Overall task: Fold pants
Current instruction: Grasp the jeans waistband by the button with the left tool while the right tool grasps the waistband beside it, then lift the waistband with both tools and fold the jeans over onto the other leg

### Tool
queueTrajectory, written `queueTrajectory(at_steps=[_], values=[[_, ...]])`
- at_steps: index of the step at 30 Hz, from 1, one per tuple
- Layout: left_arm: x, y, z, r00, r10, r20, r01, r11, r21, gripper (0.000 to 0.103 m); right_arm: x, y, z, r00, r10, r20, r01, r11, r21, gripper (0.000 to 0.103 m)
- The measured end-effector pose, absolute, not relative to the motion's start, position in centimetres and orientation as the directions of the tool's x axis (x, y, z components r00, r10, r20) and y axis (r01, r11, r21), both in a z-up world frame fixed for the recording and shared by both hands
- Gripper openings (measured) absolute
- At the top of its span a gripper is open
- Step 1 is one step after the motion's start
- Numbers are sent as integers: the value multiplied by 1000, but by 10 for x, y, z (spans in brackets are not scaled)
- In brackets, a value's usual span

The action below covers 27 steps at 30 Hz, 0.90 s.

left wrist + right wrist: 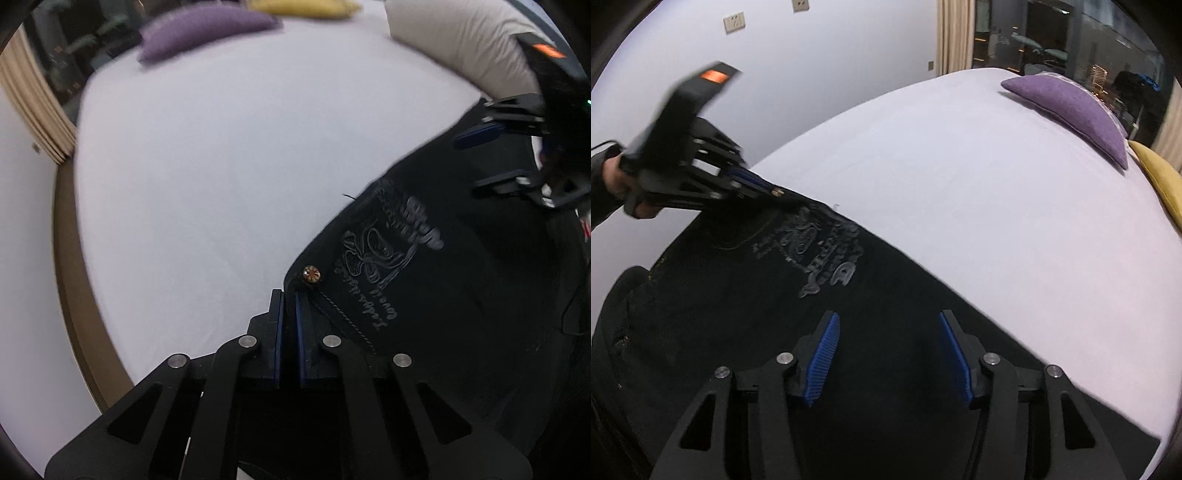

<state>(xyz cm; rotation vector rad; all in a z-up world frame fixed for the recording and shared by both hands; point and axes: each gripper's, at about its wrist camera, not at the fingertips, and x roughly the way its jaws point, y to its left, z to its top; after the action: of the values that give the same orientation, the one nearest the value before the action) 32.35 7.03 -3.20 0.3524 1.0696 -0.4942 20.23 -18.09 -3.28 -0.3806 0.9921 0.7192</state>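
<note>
Lying across the lower right of the left wrist view and the lower left of the right wrist view: one pair of black fabric pants [461, 295] with a pale stitched emblem [384, 240] and a small brass-coloured rivet [311, 275], spread on a white-sheeted bed [221, 166]. Left gripper [289, 299], black with blue pads: jaws clenched almost together, apparently pinching the pants' corner edge just below the rivet; in the right wrist view it [768, 192] sits at the left, held by a bare hand [617, 181], its tip at the garment's far corner. Right gripper [889, 325]: jaws released and spread wide, hovering over the dark cloth with nothing between them; whether the fingers touch the fabric cannot be told. Key relation: the garment's straight upper edge runs diagonally from the left gripper's corner down toward the lower right of the right wrist view, passing just right of the open jaws, so the right gripper is the nearer one to the ungrasped stretch of that edge and would likely need to close there before any lift. Surroundings: purple cushion [1075, 107] and yellow cushion [1160, 177] at the upper right, well apart from the pants; beige pillow [461, 40] at the upper right of the left wrist view; cream curtain [955, 33] and dark window beyond. Nothing stands on the open sheet beside the garment.
</note>
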Motion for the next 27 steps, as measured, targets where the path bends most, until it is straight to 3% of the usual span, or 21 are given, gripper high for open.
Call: queueTrajectory(at_steps=[5,11,12,15,16,27], values=[[276,65,-12,503,-222,-835,548,829,109,4,227,-169,-37,328,338,-882,-738,674,-16,55],[258,53,-11,532,-248,-810,550,829,107,4,258,-172,-58,269,274,-923,-736,677,-14,55],[249,59,-7,532,-249,-810,551,828,107,4,260,-172,-61,250,274,-929,-737,676,1,50],[240,47,-4,533,-251,-808,546,832,101,4,258,-172,-62,219,305,-927,-738,674,47,19],[246,48,-9,534,-252,-807,542,835,98,4,256,-172,-60,221,315,-923,-735,676,54,14],[230,60,-11,547,-275,-791,497,867,42,4,208,-155,-20,363,416,-834,-658,748,87,5]])
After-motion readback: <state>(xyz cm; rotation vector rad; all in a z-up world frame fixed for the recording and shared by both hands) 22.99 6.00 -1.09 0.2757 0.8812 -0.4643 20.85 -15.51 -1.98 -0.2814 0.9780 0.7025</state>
